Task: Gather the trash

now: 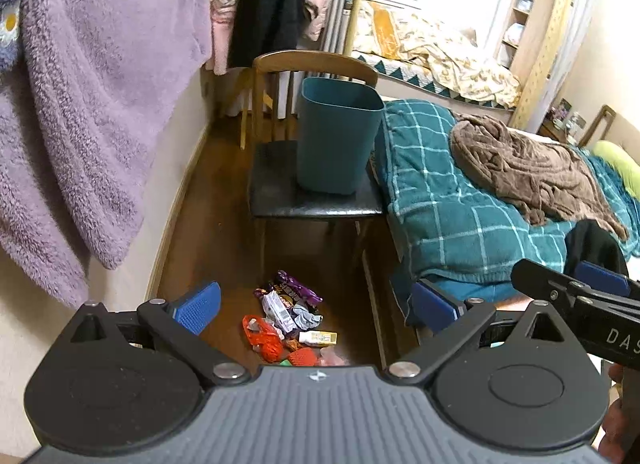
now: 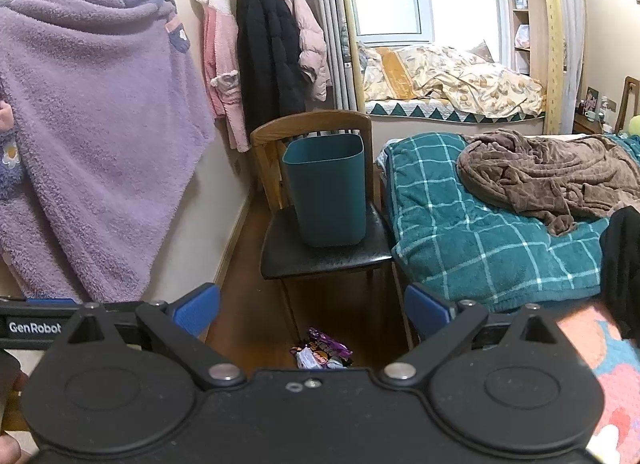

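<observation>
Wrappers (image 1: 290, 318) lie heaped on the floor before the chair's front edge (image 1: 316, 209), bin (image 1: 338, 135) waiting above; both left gripper (image 1: 316, 304) and right gripper (image 2: 312, 312) spread, apparently empty.

Wood floor (image 1: 208, 199) — wrappers (image 1: 288, 320) piled; chair (image 1: 312, 195) carries the bin (image 1: 336, 135).

My left camera looks forward and down from above the floor at the wrappers (image 1: 288, 320) before the chair (image 1: 316, 191), my right camera sits just beside it, aimed a little higher, and both share the bin (image 2: 326, 191), chair and bed (image 2: 480, 236).
</observation>
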